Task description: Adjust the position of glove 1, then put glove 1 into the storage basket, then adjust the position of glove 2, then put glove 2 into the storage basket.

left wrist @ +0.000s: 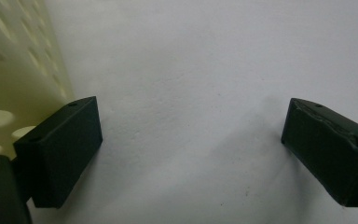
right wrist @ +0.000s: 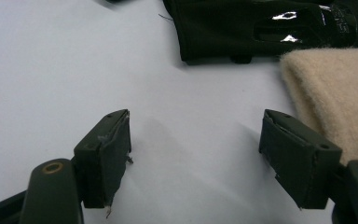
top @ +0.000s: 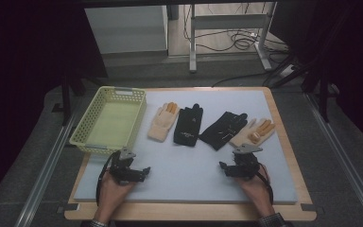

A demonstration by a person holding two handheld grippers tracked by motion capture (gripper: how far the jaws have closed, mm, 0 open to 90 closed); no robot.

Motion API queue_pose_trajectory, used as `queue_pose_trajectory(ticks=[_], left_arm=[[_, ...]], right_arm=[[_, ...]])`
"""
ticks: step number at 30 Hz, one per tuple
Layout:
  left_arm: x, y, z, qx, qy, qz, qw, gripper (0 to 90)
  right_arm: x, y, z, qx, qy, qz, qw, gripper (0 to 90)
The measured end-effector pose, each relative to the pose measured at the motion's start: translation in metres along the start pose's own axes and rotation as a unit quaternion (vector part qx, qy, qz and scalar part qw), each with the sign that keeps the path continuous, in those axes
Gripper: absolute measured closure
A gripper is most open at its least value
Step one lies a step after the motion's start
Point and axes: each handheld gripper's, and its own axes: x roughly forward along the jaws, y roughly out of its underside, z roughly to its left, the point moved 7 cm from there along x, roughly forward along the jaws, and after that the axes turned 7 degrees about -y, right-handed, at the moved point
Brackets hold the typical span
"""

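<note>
Four gloves are lying mid-frame; the right gripper point(top: 231, 169), jaws wide and empty, is nearing the beige glove point(top: 255, 133). Left gripper point(top: 137, 172) is gaping too; pinch the cuff squarely.

A: Item one: pale yellow basket point(top: 90, 124), lattice walls, at the left edge of the surface point(top: 179, 184). Contents: none visible.

B: Items two to five: four gloves in a row to its right. Beige glove point(top: 162, 122), black glove point(top: 188, 125), second black glove point(top: 222, 130), second beige glove point(top: 254, 132) partly overlapping it.

A: Item six: left hand-held gripper point(top: 142, 172), just below the basket's near corner, jaws apart over bare mat.

B: Item seven: right hand-held gripper point(top: 225, 169), below the right pair of gloves, jaws apart, touching neither.
</note>
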Motion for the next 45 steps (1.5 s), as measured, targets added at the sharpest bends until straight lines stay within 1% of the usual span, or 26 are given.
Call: queue_pose_trajectory(ticks=[11, 25, 28, 32, 34, 35, 37, 39, 42, 44, 45], left_arm=[[0.0, 0.0, 0.0, 0.0, 0.0, 0.0, 1.0, 4.9], [0.0, 0.0, 0.0, 0.0, 0.0, 0.0, 1.0, 5.0], [0.0, 0.0, 0.0, 0.0, 0.0, 0.0, 1.0, 5.0], [0.0, 0.0, 0.0, 0.0, 0.0, 0.0, 1.0, 5.0], [0.0, 0.0, 0.0, 0.0, 0.0, 0.0, 1.0, 5.0], [0.0, 0.0, 0.0, 0.0, 0.0, 0.0, 1.0, 4.9], [0.0, 0.0, 0.0, 0.0, 0.0, 0.0, 1.0, 5.0], [0.0, 0.0, 0.0, 0.0, 0.0, 0.0, 1.0, 5.0], [0.0, 0.0, 0.0, 0.002, 0.0, 0.001, 1.0, 5.0], [0.0, 0.0, 0.0, 0.002, 0.0, 0.001, 1.0, 4.9], [0.0, 0.0, 0.0, 0.002, 0.0, 0.001, 1.0, 5.0]], right_arm=[[0.0, 0.0, 0.0, 0.0, -0.003, 0.002, 1.0, 22.4], [0.0, -0.001, 0.0, 0.008, 0.0, 0.002, 1.0, 22.8], [0.0, -0.002, 0.0, 0.013, 0.002, 0.003, 0.9999, 22.8], [-0.002, -0.007, 0.001, 0.02, -0.006, -0.002, 0.9998, 22.9], [-0.002, -0.009, 0.0, 0.023, -0.006, -0.003, 0.9997, 22.9], [-0.003, -0.012, -0.003, 0.031, -0.003, -0.008, 0.9995, 23.0], [-0.004, -0.014, -0.004, 0.032, -0.004, -0.012, 0.9994, 23.3], [-0.004, -0.017, -0.005, 0.032, -0.002, -0.013, 0.9994, 23.7], [-0.003, -0.027, -0.007, 0.022, 0.005, -0.011, 0.9997, 23.8], [-0.003, -0.032, -0.009, 0.023, 0.007, -0.013, 0.9996, 23.8], [-0.003, -0.032, -0.009, 0.023, 0.007, -0.013, 0.9996, 23.8]])
